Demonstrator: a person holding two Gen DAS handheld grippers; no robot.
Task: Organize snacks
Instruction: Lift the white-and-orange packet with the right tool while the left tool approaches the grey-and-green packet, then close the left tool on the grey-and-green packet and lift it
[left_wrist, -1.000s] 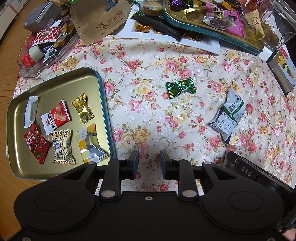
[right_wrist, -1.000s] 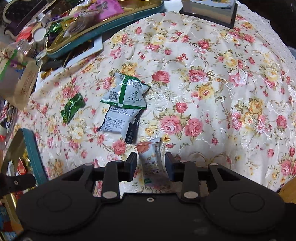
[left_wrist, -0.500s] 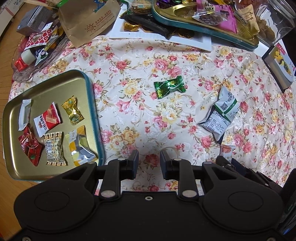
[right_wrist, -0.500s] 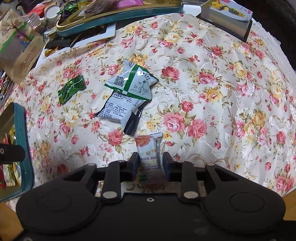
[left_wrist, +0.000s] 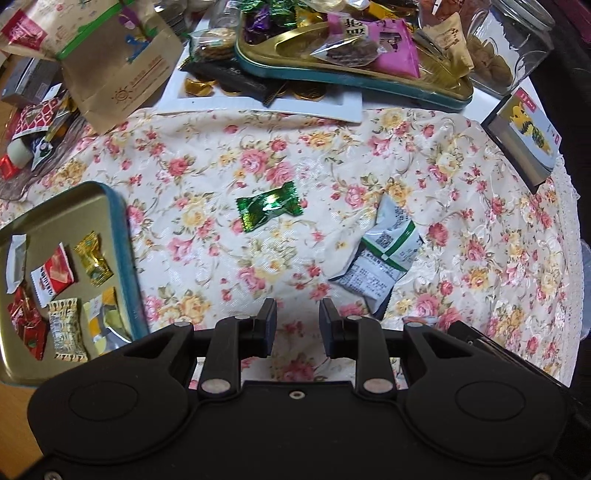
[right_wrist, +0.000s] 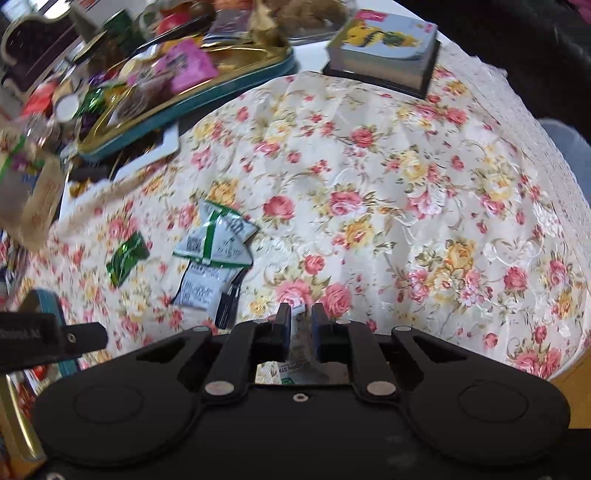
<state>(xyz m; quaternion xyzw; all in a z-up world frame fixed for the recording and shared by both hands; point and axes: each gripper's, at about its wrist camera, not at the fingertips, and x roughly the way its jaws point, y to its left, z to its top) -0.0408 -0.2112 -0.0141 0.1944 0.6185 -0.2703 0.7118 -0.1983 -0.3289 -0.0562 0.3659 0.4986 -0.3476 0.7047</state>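
your right tool (right_wrist: 297, 326) has just closed on a small white candy packet (right_wrist: 295, 365). your left tool (left_wrist: 297, 326) is partly open, empty. six snacks lie in the gold tin tray (left_wrist: 55, 206) at the counter's left edge; the green candy (left_wrist: 269, 207) and two white-green packets (left_wrist: 380, 258) wait mid-counter.

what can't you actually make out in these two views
- Right wrist view: the small snack packet pinched in the right gripper is mostly hidden by the jaws and body; its print is unreadable.
- Right wrist view: the far gold tin is motion-blurred.
- Left wrist view: the yellow-silver packet is partly cut off by the left gripper.
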